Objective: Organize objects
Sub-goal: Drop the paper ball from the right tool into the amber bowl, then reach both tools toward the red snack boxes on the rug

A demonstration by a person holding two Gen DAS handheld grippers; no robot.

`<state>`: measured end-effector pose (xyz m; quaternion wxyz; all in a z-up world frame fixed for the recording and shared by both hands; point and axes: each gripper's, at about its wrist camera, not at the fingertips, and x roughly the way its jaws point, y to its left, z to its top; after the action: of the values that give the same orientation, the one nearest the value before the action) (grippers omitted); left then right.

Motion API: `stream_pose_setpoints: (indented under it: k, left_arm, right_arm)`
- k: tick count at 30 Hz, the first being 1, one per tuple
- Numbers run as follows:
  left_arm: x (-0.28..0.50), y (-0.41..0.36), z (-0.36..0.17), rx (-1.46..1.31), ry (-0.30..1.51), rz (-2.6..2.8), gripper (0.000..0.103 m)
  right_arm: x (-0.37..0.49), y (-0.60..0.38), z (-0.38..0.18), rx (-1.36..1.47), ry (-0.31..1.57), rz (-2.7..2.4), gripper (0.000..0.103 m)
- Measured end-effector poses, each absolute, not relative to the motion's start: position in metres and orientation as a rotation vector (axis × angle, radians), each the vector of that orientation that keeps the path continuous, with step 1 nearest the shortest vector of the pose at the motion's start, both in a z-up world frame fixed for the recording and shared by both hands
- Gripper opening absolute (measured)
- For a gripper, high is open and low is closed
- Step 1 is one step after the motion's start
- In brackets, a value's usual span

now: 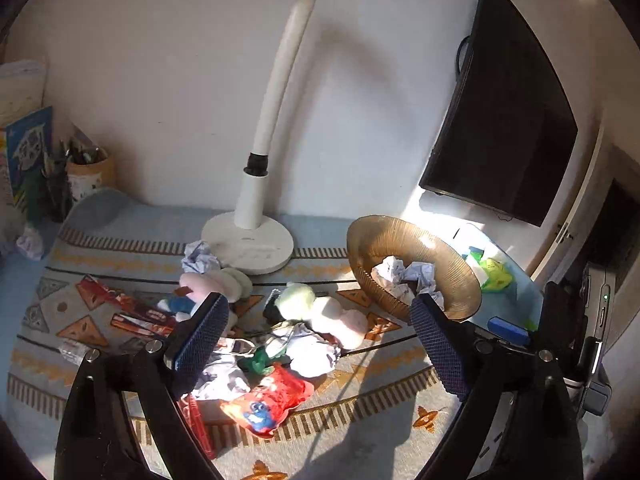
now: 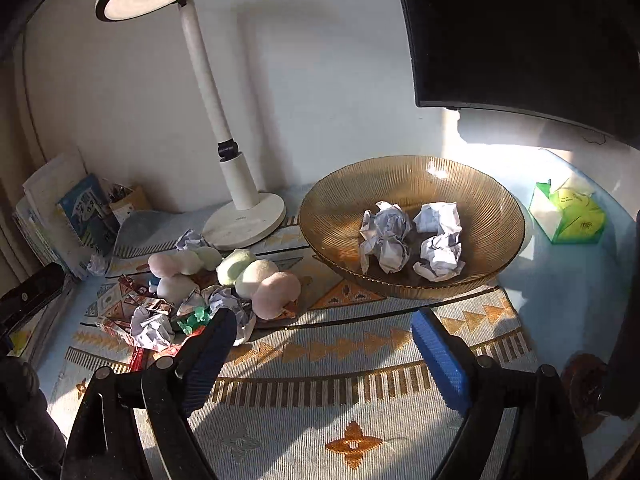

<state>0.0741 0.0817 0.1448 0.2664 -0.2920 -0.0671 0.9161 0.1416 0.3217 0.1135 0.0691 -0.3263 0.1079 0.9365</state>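
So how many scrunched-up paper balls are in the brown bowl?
4, close together in the bowl: back left, back right, front left, front right. More could hide underneath.

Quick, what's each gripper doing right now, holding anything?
Left gripper: open, holding nothing, above the pile of toys and paper.
Right gripper: open, holding nothing, above the mat.

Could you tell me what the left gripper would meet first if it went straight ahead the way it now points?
Probably the clutter pile: the open left gripper points down at a crumpled paper ball lying beside the pastel plush toy on the patterned mat. Depth is unclear in this view.
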Motion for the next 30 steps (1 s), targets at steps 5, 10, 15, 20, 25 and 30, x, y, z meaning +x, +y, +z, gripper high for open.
stream_pose_setpoints:
  k: [5,10,15,20,25,30]
  left_arm:
    - [0.07,0.008,0.1,-0.884,-0.147,2.751,0.102]
    - [0.05,-0.033,0.058,-0.994,-0.107,2.89,0.102]
    - [0.033,-0.047,0.033,-1.122,-0.199,2.804,0.102]
    - [0.032,-0.053,0.029,-1.151,-0.267,2.757,0.102]
    - [0.029,-0.065,0.026,-1.178,-0.399,2.728,0.102]
    - [0.025,-0.076,0.019,-1.229,-0.543,2.694,0.102]
  right_arm:
    - [0.126,0.308,0.067,-1.022,0.236,2.773,0.088]
    - [0.119,0.306,0.049,-1.049,0.181,2.707,0.088]
    - [0.11,0.302,0.042,-1.118,0.143,2.672,0.089]
    - [0.108,0.303,0.039,-1.142,0.154,2.669,0.089]
    - [0.105,0.304,0.036,-1.178,0.172,2.658,0.09]
    - [0.106,0.304,0.035,-1.18,0.178,2.657,0.09]
